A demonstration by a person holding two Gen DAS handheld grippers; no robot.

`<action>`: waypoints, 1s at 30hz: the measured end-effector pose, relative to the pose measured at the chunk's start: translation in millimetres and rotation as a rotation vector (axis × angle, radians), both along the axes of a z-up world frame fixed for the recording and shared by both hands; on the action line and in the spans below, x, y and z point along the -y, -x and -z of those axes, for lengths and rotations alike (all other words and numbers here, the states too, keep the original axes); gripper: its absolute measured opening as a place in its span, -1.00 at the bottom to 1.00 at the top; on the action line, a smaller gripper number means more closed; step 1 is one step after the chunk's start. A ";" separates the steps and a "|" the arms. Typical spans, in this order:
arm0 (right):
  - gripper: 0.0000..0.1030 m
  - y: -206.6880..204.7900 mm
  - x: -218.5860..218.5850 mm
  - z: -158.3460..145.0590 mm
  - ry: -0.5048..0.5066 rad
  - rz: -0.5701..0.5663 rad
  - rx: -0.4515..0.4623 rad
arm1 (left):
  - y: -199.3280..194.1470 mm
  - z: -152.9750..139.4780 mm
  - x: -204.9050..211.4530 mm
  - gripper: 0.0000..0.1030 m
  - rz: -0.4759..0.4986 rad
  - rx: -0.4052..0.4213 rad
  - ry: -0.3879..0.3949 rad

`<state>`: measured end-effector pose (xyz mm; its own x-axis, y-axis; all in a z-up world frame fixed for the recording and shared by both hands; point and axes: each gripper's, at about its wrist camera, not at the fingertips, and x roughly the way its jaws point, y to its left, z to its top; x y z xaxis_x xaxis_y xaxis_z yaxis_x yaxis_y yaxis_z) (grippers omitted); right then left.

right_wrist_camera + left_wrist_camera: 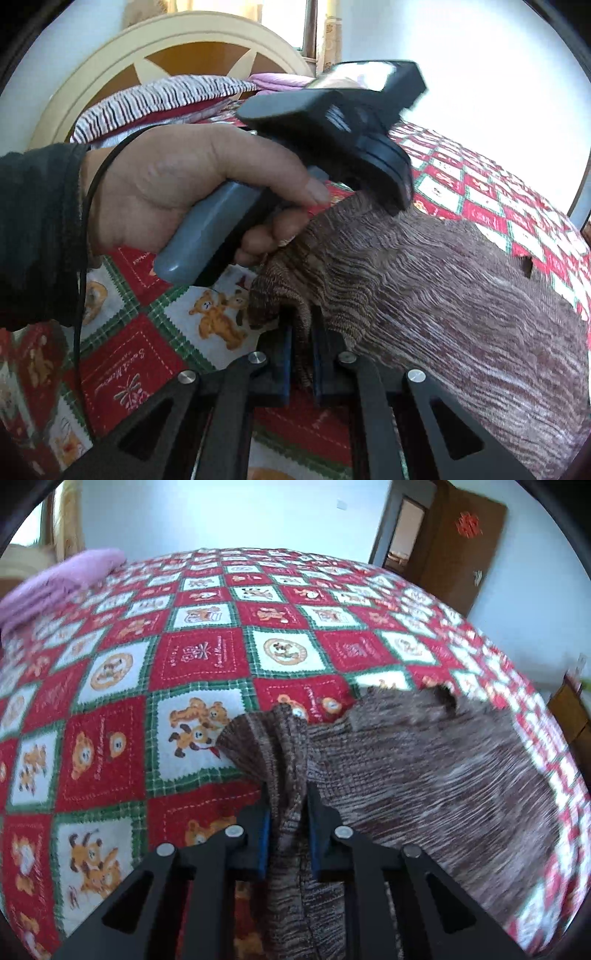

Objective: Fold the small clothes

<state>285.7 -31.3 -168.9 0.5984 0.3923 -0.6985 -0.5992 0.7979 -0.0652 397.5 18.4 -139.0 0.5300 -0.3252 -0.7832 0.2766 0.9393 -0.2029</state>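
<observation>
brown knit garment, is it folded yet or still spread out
Not folded: the brown knit garment lies mostly spread across the quilt, with only its near edge bunched and pinched in the left gripper and right gripper.

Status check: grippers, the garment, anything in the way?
Left gripper and right gripper both shut on brown knit. Knit lies on quilt. Nothing blocking.

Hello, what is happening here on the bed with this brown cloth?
A person is folding a small brown knitted garment on a bed covered with a red, white and green teddy-bear quilt. Each hand holds a two-finger gripper. The left gripper is shut on a bunched edge of the knit, and the right gripper is shut on another edge. The left hand shows in the right wrist view. The garment is not yet folded.
</observation>
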 end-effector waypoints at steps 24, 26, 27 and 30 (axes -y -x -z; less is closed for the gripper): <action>-0.87 27.8 152.1 -69.9 -0.305 0.159 0.045 | 15.5 -81.1 83.6 -0.71 0.078 0.071 0.384; -0.87 30.0 169.0 -71.9 -0.317 0.183 0.042 | 15.1 -82.8 97.6 -0.71 0.092 0.072 0.387; -0.87 32.3 178.6 -74.1 -0.323 0.194 0.040 | 15.4 -83.2 104.3 -0.71 0.099 0.071 0.391; -0.87 35.6 197.4 -76.0 -0.332 0.223 0.035 | 14.9 -83.5 126.8 -0.71 0.124 0.066 0.392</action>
<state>250.1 -228.7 -92.9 0.7156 0.4513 -0.5331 -0.4109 0.8892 0.2012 382.6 -108.4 -55.5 0.5134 -0.6563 -0.5530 0.4073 0.7535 -0.5161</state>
